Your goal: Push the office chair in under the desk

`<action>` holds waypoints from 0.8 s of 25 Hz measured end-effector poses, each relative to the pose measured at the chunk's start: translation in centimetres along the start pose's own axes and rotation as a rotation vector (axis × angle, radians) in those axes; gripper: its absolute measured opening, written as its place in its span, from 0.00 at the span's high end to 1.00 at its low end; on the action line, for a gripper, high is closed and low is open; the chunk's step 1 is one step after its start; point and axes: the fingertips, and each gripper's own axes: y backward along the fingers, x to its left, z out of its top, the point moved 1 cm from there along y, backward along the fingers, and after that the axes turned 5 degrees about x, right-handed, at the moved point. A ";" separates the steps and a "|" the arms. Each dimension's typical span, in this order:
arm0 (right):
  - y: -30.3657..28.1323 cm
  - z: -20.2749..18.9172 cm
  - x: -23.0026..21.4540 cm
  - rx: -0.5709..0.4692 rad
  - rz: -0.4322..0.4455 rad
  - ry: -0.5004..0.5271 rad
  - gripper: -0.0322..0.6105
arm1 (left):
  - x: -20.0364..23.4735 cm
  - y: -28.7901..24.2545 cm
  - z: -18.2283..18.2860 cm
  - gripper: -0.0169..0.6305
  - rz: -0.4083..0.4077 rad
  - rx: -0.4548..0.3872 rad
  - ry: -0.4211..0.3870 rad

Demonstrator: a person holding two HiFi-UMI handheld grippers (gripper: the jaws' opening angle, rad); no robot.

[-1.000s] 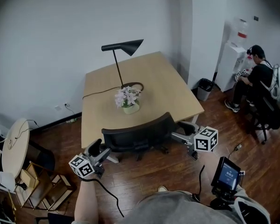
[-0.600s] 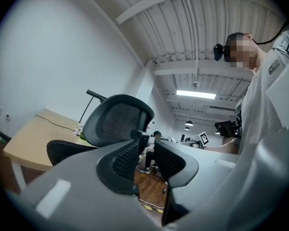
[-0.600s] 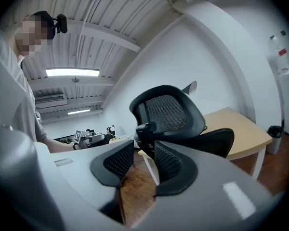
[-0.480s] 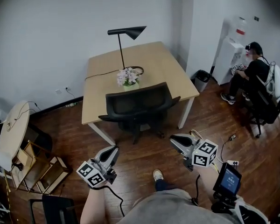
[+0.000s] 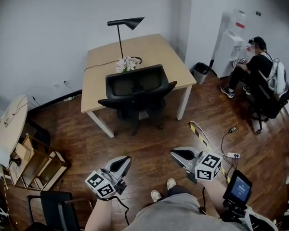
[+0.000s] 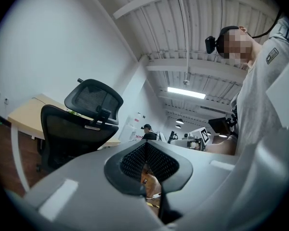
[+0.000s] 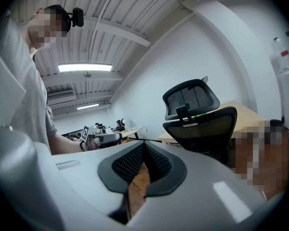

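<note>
The black mesh office chair [image 5: 135, 91] stands at the front edge of the wooden desk [image 5: 98, 61], its seat partly beneath the top. Both grippers hang well back from it over the wood floor, touching nothing. My left gripper [image 5: 127, 159] and right gripper [image 5: 173, 152] both point toward the chair. Their jaws have just been closing with nothing between them, and both are shut. The left gripper view has the chair [image 6: 79, 124] and desk [image 6: 26, 117] at left beyond the meeting pads [image 6: 156, 162]. In the right gripper view the chair [image 7: 197, 117] stands at right.
A black lamp [image 5: 126, 23] and a flower pot [image 5: 127, 64] sit on the desk. A seated person [image 5: 255, 69], a water dispenser [image 5: 231, 42] and a bin [image 5: 201, 72] are at right. A power strip with cables [image 5: 221, 148] lies near my right gripper. A round table [image 5: 9, 131] and shelf [image 5: 38, 165] stand left.
Both grippers have come off the chair back, drawn away toward me and shut. The chair now stands farther off against the desk as I have stepped back.
</note>
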 end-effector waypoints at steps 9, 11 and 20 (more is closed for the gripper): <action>2.8 -2.3 3.7 0.033 0.082 0.031 0.94 | -5.7 -0.2 -3.4 0.97 0.011 0.017 0.034; 4.3 -3.3 4.7 0.045 0.105 0.041 0.94 | -7.7 -0.5 -4.6 0.97 0.022 0.025 0.045; 12.6 -10.5 9.3 0.110 0.224 0.031 0.94 | -18.8 -1.6 -11.5 0.97 0.079 0.049 0.111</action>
